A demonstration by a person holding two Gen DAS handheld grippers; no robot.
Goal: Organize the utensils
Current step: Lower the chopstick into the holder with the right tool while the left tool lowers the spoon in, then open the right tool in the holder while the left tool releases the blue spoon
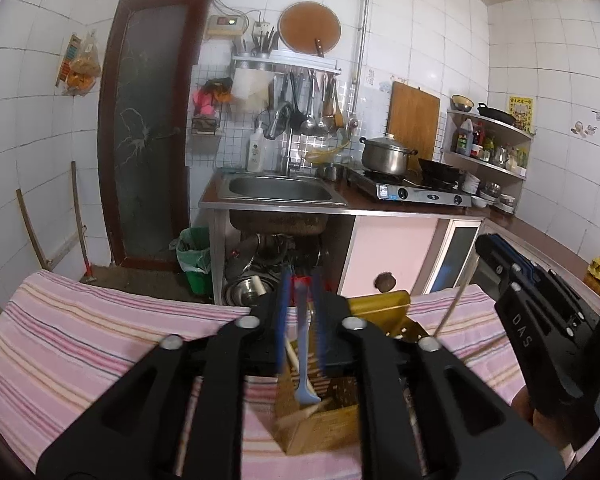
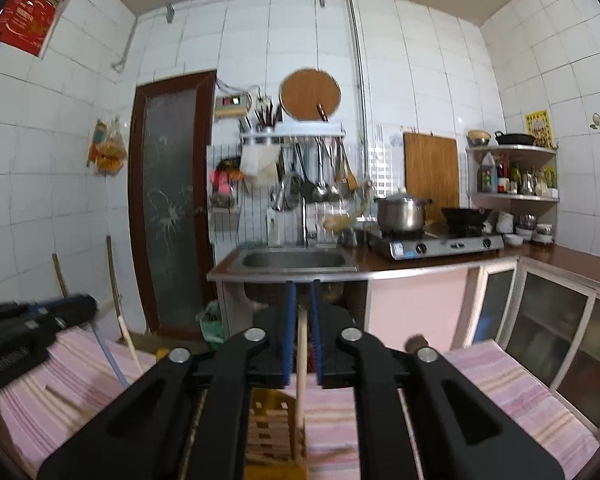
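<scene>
Left gripper [image 1: 300,320] clamps a blue spoon [image 1: 305,364], right gripper [image 2: 303,328] a wooden stick [image 2: 301,372] — both over the holder [image 1: 320,420].

A small domestic kitchen. White-tiled walls, a steel sink [image 1: 280,189] set in the counter, a gas stove [image 1: 416,190] carrying a lidded pot [image 1: 384,155], ladles hanging from a wall rack [image 1: 286,62], and corner shelves [image 1: 486,142] holding what appear to be condiment bottles.

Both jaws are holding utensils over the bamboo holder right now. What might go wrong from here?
The left gripper and right gripper are close together over one wooden holder, so they may collide. The blue spoon hangs above slots already holding a utensil; it may jam. The right's wooden stick could tip the holder.
</scene>
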